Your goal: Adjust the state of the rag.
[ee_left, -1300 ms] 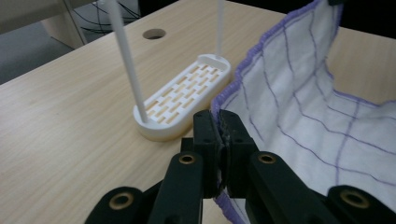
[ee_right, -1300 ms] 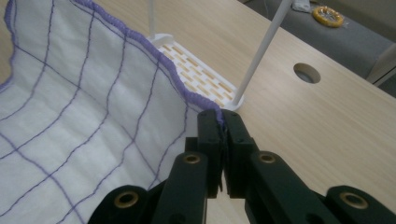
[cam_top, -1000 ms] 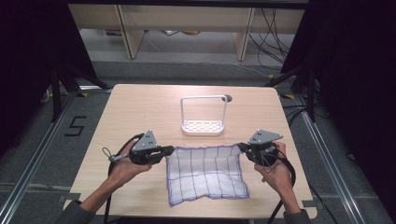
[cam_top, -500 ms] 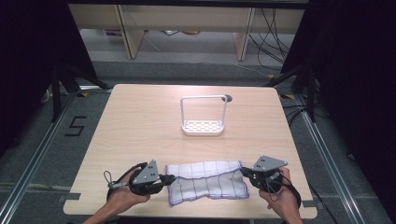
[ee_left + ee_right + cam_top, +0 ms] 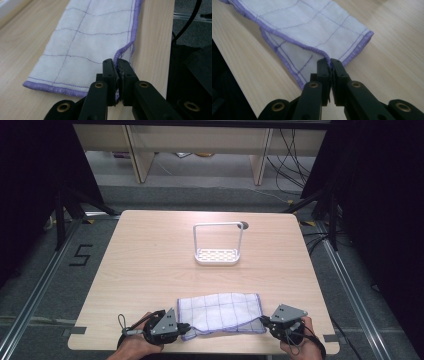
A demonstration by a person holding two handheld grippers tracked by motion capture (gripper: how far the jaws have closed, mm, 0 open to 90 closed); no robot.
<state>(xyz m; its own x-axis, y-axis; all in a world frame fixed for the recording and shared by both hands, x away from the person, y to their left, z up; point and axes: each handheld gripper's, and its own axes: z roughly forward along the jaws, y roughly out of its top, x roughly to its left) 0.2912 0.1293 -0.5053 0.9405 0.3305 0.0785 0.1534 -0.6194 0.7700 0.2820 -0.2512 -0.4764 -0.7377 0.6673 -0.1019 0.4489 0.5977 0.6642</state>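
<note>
step: folding the cloth (image 5: 220, 312) in half; the top layer lies over the bottom one, near edge not yet laid down
left gripper (image 5: 116, 65): jaws clamped on the cloth's purple hem at its near-left corner
right gripper (image 5: 329, 64): jaws pinching the near-right corner hem
cloth place: on the table (image 5: 150, 265) near its front edge, well apart from the rack (image 5: 218, 244) behind it
next, by judgement: lower both corners flush with the under-layer's edge, then release
materials: thin white woven cloth, purple grid lines, stitched purple border; pale wood-grain tabletop; white rack with perforated base and wire loop

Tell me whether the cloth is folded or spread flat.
Folded: the cloth lies doubled over, two purple-hemmed layers stacked, near corners pinched by left gripper and right gripper.
</note>
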